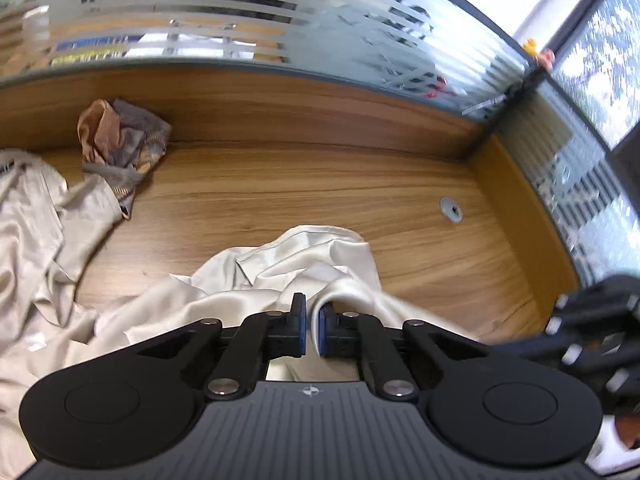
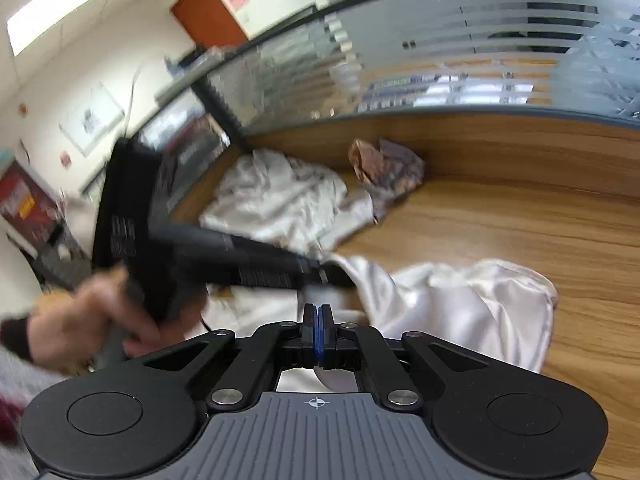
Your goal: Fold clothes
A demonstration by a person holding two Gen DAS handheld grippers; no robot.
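Note:
A cream satin garment (image 1: pixel 304 264) lies bunched on the wooden desk (image 1: pixel 320 184). My left gripper (image 1: pixel 312 314) is shut on a raised fold of it, and cloth shows between the blue pads. In the right wrist view the same garment (image 2: pixel 472 304) drapes down to the right. There my right gripper (image 2: pixel 317 316) has its pads pressed together, with a strip of the cream cloth hanging just beneath them. The left gripper (image 2: pixel 340 276) reaches in from the left, held by a person's hand (image 2: pixel 92 320). The right gripper (image 1: pixel 592 332) appears blurred at the right edge of the left wrist view.
A crumpled brown and grey patterned garment (image 1: pixel 120 152) sits against the back panel. A second pale garment (image 1: pixel 36 232) is heaped at the left. A cable grommet (image 1: pixel 451 209) is set in the desk. Frosted glass partitions (image 1: pixel 240 20) enclose the back and right sides.

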